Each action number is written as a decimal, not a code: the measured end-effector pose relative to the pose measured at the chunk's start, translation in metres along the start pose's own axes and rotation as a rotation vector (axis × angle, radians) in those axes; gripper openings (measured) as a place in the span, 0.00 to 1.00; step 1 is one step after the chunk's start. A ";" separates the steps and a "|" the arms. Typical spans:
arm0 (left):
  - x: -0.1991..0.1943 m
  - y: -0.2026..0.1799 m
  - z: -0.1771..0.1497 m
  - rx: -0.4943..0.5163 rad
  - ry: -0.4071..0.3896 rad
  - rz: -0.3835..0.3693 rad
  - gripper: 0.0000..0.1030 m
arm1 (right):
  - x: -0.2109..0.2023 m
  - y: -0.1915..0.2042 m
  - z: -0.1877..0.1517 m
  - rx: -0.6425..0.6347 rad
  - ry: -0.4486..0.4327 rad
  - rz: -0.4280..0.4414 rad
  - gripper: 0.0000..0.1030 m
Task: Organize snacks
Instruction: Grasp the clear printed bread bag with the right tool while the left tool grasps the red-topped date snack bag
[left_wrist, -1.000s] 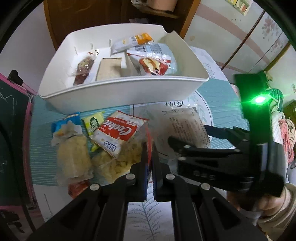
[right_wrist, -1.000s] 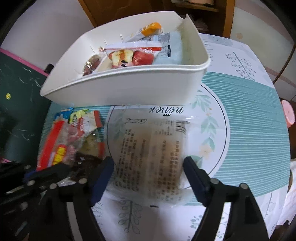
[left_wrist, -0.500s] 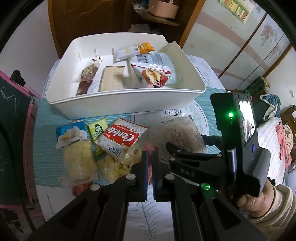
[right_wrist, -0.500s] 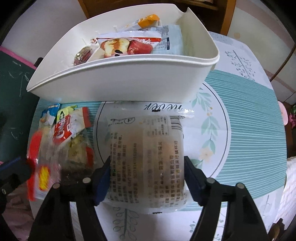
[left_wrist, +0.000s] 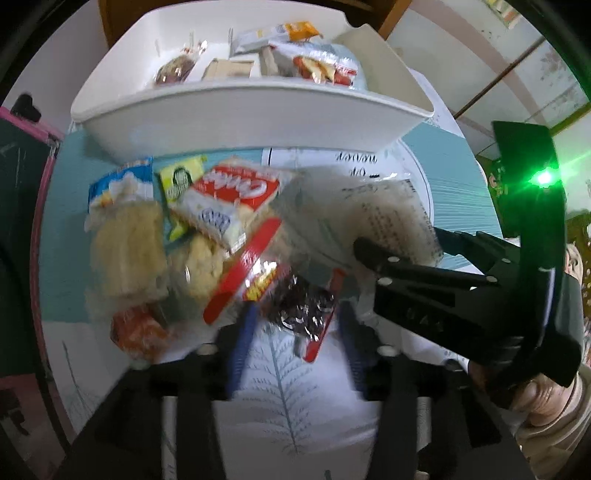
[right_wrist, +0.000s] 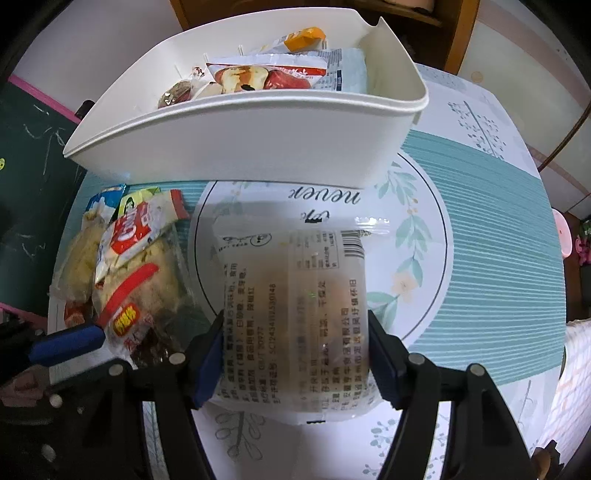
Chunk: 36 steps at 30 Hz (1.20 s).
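Right tongs (right_wrist: 295, 347) pinch the clear printed bread packet (right_wrist: 295, 314) on the desk (right_wrist: 498, 258) before the white plastic bin (right_wrist: 258, 140). Left tongs (left_wrist: 295, 332) spread around the red-edged dark snack bag (left_wrist: 295, 295).

- The left gripper (left_wrist: 295, 328) was black with blue finger pads (left_wrist: 240, 347) and silver screws.
- The right gripper (right_wrist: 295, 354) matched, bearing a green light; a beige sleeve (left_wrist: 550, 439) showed.

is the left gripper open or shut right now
Open: the left gripper shows a wide gap between its blue pads, with the dark snack packet lying between them.
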<state>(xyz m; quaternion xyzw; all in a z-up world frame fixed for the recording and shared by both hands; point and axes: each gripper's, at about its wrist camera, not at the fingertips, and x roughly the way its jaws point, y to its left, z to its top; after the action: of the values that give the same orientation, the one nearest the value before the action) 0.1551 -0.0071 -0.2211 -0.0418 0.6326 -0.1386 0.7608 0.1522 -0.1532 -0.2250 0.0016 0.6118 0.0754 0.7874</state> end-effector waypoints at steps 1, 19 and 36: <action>0.002 0.001 -0.004 -0.025 -0.001 0.001 0.65 | 0.001 0.000 -0.001 -0.001 0.000 0.000 0.66; 0.028 0.020 -0.015 -0.453 0.002 -0.086 0.69 | 0.003 -0.018 -0.004 0.057 -0.014 -0.010 0.66; 0.049 -0.021 -0.001 -0.364 0.045 0.050 0.38 | 0.009 -0.019 -0.009 0.075 -0.033 -0.014 0.66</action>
<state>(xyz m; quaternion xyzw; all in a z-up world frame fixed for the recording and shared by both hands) 0.1588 -0.0404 -0.2624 -0.1601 0.6648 -0.0038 0.7296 0.1483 -0.1716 -0.2372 0.0280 0.6009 0.0468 0.7974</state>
